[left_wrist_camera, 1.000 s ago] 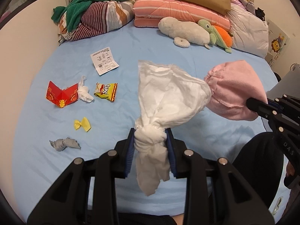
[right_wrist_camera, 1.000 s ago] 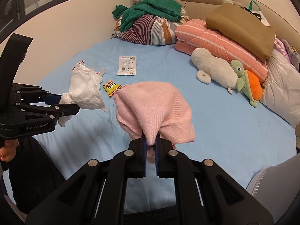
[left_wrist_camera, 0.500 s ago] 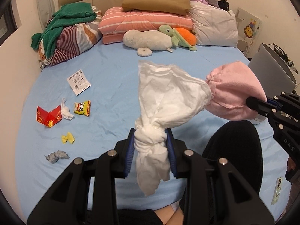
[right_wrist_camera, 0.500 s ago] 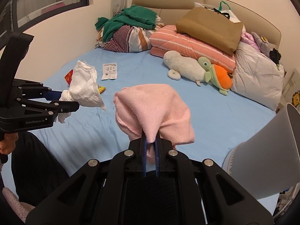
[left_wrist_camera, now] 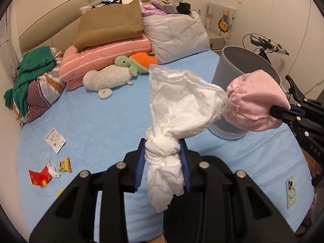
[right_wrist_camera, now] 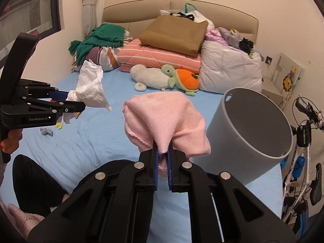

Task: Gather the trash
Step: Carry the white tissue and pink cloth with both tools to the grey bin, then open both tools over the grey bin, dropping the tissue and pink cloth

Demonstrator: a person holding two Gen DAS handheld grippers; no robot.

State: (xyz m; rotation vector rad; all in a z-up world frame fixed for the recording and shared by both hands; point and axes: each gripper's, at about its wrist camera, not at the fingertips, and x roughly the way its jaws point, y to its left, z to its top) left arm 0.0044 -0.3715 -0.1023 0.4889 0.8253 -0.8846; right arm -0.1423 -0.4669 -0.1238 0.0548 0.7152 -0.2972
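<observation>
My left gripper is shut on the knot of a white knotted plastic bag, held in the air above the blue bed; the same white bag shows at the left of the right wrist view, in the left gripper. My right gripper is shut on a pink cloth, also lifted; the pink cloth hangs beside the bag. A grey bin stands on the bed just right of the cloth, mouth tilted toward me. Small litter lies at the left: a red packet, a yellow snack wrapper, a paper slip.
Pillows, a brown bag, folded bedding and plush toys fill the bed's far end. A phone lies near the bed's right edge. A bicycle stands right of the bed. A person's dark-clothed leg sits in front.
Both grippers have swung to the right and risen with their loads still held. The grey bin has come into view beside the pink cloth, and the litter has slid to the lower left.
</observation>
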